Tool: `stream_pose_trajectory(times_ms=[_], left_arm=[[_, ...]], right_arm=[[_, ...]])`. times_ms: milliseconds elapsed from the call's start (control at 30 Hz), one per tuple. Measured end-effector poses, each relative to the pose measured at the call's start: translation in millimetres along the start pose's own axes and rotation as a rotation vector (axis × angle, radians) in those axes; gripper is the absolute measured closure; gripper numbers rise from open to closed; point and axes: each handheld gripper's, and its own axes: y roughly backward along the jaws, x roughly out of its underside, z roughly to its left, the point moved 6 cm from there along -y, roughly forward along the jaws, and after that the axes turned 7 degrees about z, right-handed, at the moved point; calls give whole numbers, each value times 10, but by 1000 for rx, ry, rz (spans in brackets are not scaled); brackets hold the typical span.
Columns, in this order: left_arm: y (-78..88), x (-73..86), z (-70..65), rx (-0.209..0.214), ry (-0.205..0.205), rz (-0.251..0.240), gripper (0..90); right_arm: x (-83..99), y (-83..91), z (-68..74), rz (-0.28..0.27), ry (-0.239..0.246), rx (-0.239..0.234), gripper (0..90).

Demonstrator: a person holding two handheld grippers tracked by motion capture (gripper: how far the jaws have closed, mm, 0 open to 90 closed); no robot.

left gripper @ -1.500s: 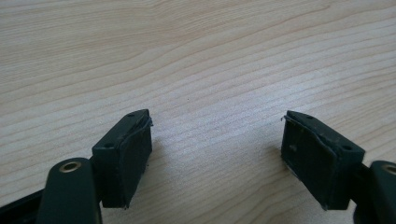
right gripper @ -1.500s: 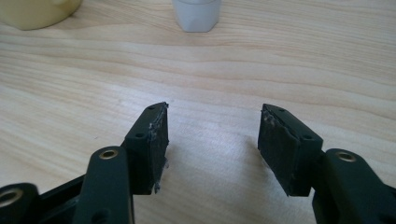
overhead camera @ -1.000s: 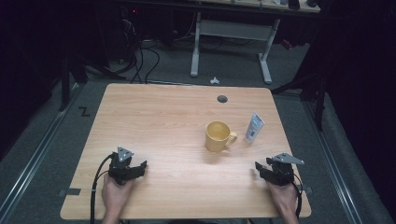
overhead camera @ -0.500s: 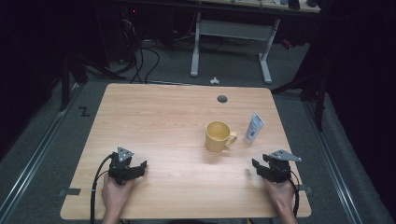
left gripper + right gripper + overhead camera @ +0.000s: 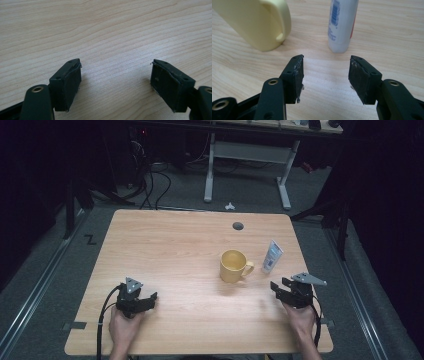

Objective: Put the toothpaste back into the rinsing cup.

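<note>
Left gripper (image 5: pixel 134 299) at 7 o'clock on the worktop (image 5: pixel 170 250): hasn't moved since the earlier frames, fingers (image 5: pixel 67 83) wide apart with bare wood between them. Yellow mug (image 5: pixel 233 266) right of centre, handle toward 3 o'clock. White tube (image 5: pixel 272 256) stands just beside that handle, not touching it. Right gripper (image 5: pixel 287 290) at 5 o'clock has lifted and edged in toward the tube; its fingers (image 5: pixel 295 75) have eased slightly closer, still apart with nothing between them. In the right gripper view the mug and tube are cut off at the top. The tube label has blue print and a barcode-like block; text unreadable.
</note>
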Motion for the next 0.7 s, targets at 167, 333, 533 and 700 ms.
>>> stream_pose_trajectory(times_ms=[167,333,533,700], left_arm=[[0,0,0,0,0,0,247],[0,0,-1,0,-1,0,247],[0,0,-1,0,-1,0,247],[0,0,-3,1,-2,1,247]], right_arm=[[-104,-1,-22,-16,-11,11,459],[-195,-15,-25,-36,-5,11,461],[-268,-12,-30,-20,5,17,470],[-327,-21,-75,-26,-10,26,467]])
